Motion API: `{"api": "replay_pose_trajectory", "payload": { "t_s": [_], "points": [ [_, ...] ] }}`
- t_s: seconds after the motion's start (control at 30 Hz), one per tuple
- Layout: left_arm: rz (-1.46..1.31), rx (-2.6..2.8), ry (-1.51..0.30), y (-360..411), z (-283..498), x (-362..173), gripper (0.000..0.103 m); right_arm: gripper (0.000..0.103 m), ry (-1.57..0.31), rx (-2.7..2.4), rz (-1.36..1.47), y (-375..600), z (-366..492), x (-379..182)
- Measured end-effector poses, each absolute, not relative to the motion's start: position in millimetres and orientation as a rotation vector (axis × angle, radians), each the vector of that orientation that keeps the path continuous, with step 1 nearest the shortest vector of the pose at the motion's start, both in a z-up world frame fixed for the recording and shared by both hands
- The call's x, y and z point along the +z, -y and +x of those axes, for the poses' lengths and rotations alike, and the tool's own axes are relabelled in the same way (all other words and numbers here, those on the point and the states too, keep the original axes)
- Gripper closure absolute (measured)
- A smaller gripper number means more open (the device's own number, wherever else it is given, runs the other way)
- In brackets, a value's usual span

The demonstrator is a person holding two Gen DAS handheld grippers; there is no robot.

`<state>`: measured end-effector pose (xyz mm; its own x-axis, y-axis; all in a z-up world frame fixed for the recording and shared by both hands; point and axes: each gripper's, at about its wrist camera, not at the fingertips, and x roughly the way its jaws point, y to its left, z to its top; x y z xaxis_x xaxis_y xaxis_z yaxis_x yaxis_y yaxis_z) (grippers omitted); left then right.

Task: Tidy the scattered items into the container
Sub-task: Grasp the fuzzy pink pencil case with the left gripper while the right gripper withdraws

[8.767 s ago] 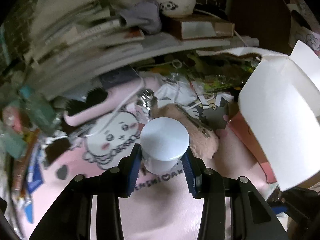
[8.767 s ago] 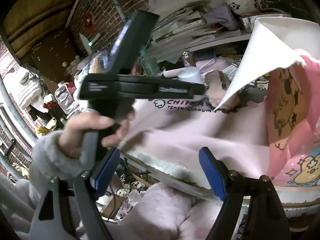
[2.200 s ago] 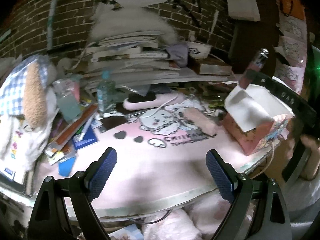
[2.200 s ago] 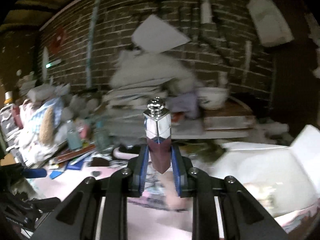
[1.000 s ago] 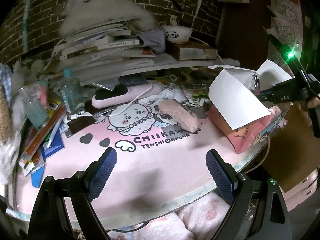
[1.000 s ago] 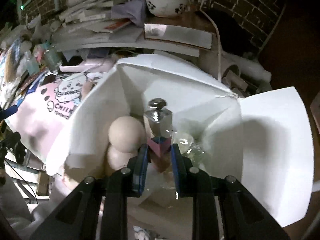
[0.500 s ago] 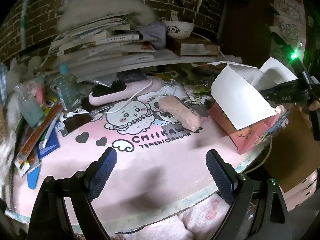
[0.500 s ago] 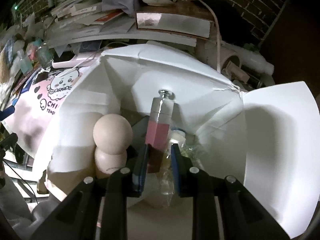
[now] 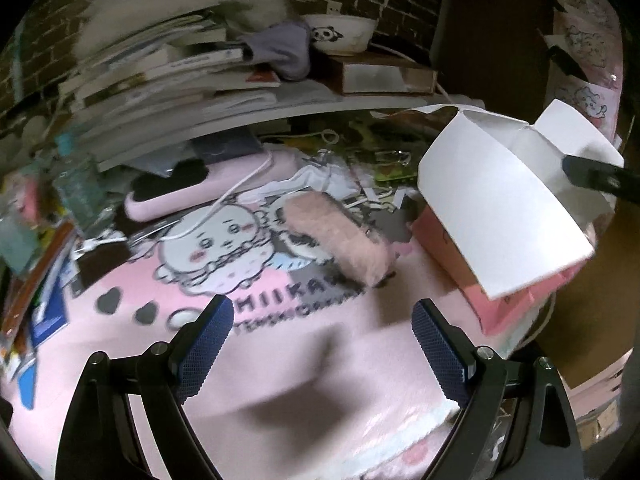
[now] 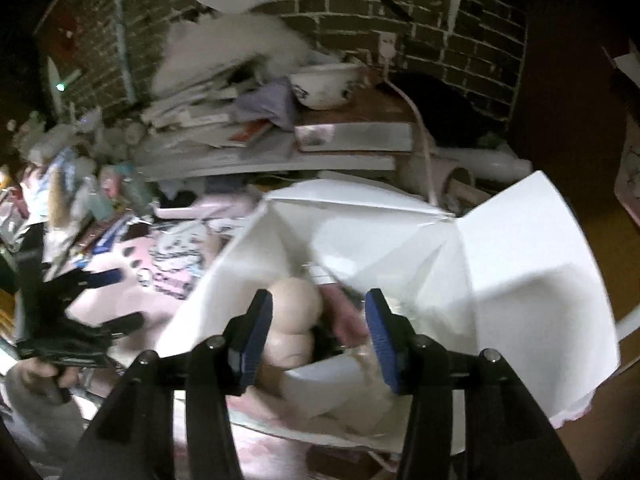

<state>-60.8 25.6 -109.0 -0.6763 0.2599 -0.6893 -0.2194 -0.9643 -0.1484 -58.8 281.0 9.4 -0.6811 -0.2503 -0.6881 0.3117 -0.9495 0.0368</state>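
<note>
1. My desk wears a pink printed mat point(image 9: 304, 364) with a white cartoon creature, dark hearts and block lettering; it lies smooth and flat, its near edge pale and rounded.
2. Behind it stands a dark brick wall point(image 10: 460, 36) with pale mortar lines, and a sagging stack of books and papers point(image 9: 160, 76) leans under a white fluffy heap.
3. A glazed white bowl point(image 9: 340, 34) with a panda print sits on a flat brown box at the back, beside a crumpled lilac cloth.
4. My left claw point(image 9: 322, 344) hangs above the mat with its blue, dimpled pads spread wide and nothing between them.
5. Just beyond it lies a fuzzy pink pouch point(image 9: 336, 240), oblong and soft, resting slantwise across the creature's picture.
6. A pink hairbrush point(image 9: 192, 192) with dark bristles lies further back, a white cord trailing over it.
7. The container point(image 10: 420, 256) is a pink carton with stiff white flaps folded up; it stands at the mat's right edge.
8. My right claw point(image 10: 318, 340) is over the carton's mouth, jaws opening, pads touching nothing.
9. Inside I see two smooth, cream-coloured balls point(image 10: 294, 320) stacked together, and beside them a pinkish blur, possibly the small bottle, though motion smears it.
</note>
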Motion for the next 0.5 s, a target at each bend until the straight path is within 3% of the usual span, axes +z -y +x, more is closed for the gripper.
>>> {"api": "replay_pose_trajectory", "payload": {
  "t_s": [0.27, 0.5],
  "points": [
    [-1.157, 2.636, 0.115, -47, -95, -125, 0.014, 0.036, -0.045, -2.533, 0.834, -242, -25, 13],
    [-1.185, 2.669, 0.133, -53, -114, -130, 0.019, 0.029, -0.075, -2.539, 0.745, -212, -10, 11]
  ]
}}
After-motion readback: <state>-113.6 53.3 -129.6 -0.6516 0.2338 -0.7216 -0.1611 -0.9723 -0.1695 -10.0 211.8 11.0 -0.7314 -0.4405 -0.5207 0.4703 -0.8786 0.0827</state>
